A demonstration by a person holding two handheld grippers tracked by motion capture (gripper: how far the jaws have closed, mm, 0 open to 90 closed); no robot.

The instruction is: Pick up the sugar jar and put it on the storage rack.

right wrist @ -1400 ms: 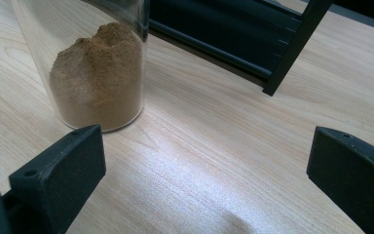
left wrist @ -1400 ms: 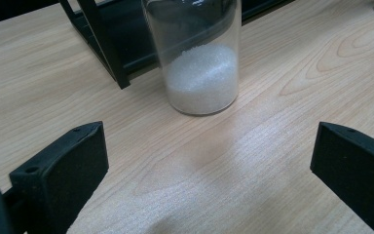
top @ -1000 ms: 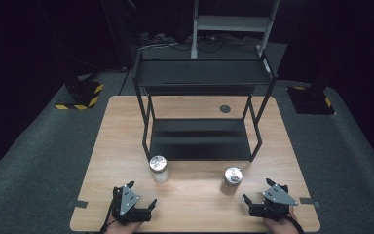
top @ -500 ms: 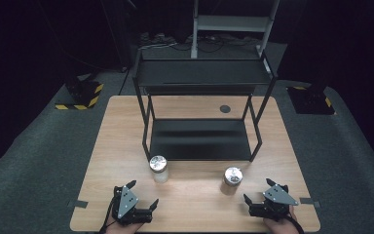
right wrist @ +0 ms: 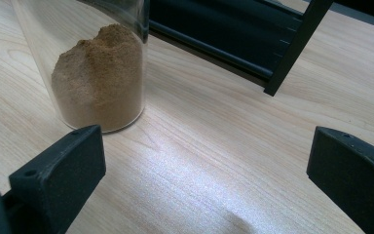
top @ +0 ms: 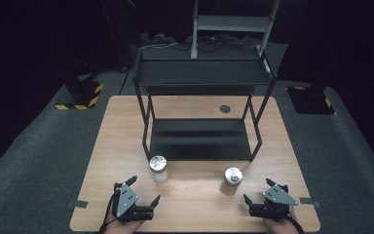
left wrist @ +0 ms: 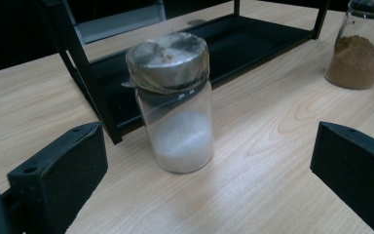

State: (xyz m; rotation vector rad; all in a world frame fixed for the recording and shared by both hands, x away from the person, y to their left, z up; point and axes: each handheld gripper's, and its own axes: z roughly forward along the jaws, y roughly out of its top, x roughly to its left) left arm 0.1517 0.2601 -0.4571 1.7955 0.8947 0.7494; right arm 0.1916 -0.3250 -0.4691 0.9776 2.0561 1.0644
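Pale wood grain covers the bench (top: 126, 146), which sits in the middle of the high view with a black two-tier metal rack (top: 202, 112) standing on its far half. Two glass jars stand upright just in front of the rack's lower shelf, both capped with crinkled silver foil lids. The jar of white powder (top: 158, 169) is left of centre in the high view, close to the rack's front left leg; the jar of brown powder (top: 232, 179) is right of centre, a little nearer the bottom of the frame, well apart from the first.

At the lower left of the high view the left tongs (top: 143, 190) rest at the bench's near edge, spread wide and holding nothing, the white-powder jar just above them in the frame and untouched. In the left gripper view that jar (left wrist: 173, 102) stands in the middle, beyond the two black jaws rising at the lower corners, with bare bench between; the brown-powder jar (left wrist: 360, 48) shows at the upper right, cut by the frame's edge.

At the lower right of the high view the right tongs (top: 258, 192) are likewise spread wide and empty, near the brown-powder jar but apart from it. In the right gripper view that jar (right wrist: 100, 73) fills the upper left, just above the left-hand jaw, and a leg of the rack (right wrist: 297, 44) slants down from the upper right.
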